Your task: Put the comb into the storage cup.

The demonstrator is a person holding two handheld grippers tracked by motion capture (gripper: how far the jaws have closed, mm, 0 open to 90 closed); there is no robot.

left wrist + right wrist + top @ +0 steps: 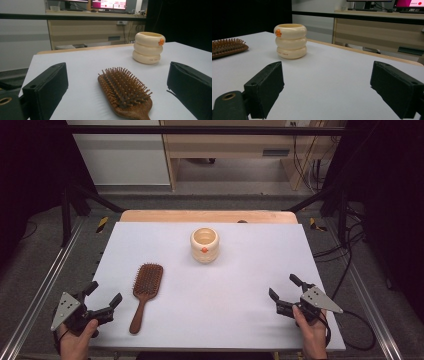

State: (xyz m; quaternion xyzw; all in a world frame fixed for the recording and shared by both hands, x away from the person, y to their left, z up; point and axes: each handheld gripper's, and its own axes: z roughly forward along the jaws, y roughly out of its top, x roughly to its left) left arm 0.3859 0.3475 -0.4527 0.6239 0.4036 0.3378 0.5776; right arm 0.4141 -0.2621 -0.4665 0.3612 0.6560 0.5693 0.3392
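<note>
A wooden paddle hairbrush (144, 292) lies bristles up on the white table, left of centre, its handle toward the person. A cream ribbed cup (204, 244) with an orange mark stands upright near the middle back. My left gripper (104, 296) rests open at the front left corner, just left of the brush handle; in the left gripper view the hairbrush (124, 91) lies ahead between the wide jaws, untouched, with the cup (148, 47) beyond. My right gripper (284, 288) sits open at the front right, nothing between its jaws; the cup (290, 41) and brush (227, 46) lie farther off.
The white sheet (250, 280) covers a wooden table (207, 216) whose far edge shows. Metal rails (45, 285) and black frame posts (67, 215) flank both sides. Cables (350, 265) trail at the right. Cabinets stand beyond the table.
</note>
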